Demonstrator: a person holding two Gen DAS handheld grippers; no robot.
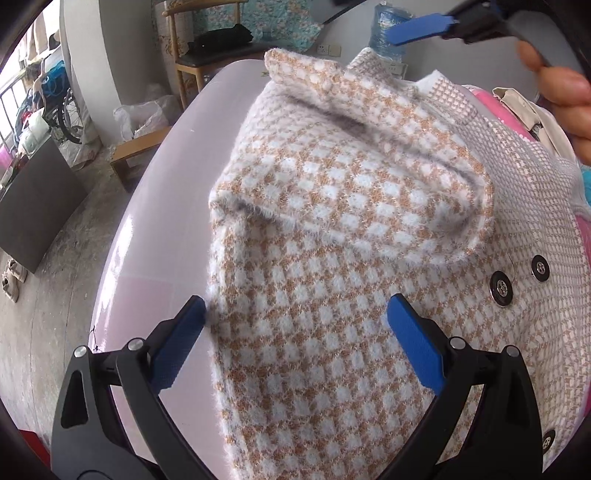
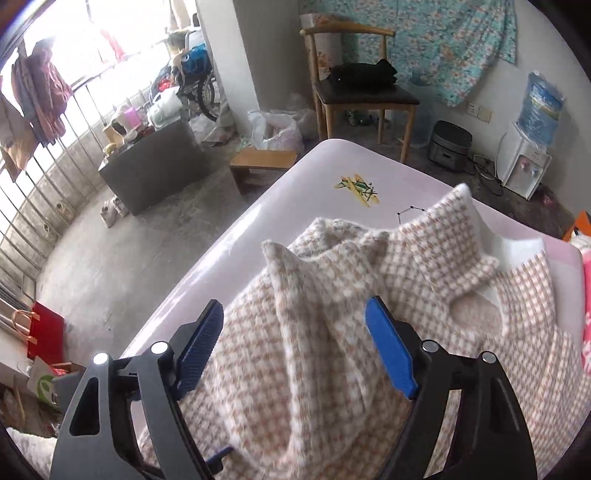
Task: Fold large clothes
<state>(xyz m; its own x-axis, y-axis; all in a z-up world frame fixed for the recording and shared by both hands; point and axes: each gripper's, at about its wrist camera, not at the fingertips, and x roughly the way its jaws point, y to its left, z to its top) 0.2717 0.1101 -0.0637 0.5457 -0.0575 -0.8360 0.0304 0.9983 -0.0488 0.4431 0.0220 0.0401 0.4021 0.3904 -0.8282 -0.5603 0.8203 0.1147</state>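
The left claw (image 1: 295, 336) sits low in its own view, fingers spread wide, angled down over the checked coat (image 1: 332, 236) and gripping nothing; one blue pad (image 1: 181, 343) lies at the coat's left edge, the other over the fabric. In the upper right of that view the right claw (image 1: 424, 27) shows a blue finger, with the person's hand (image 1: 565, 92) behind it. In its own view the right claw (image 2: 295, 347) is also spread wide, with a raised ridge of coat (image 2: 314, 332) standing between its fingers; whether they touch the cloth I cannot tell. The coat is fuzzy, tan-and-white checked, with dark buttons (image 1: 500, 288) at the right, lying rumpled with a sleeve folded across it on the pale pink surface (image 1: 155, 221).
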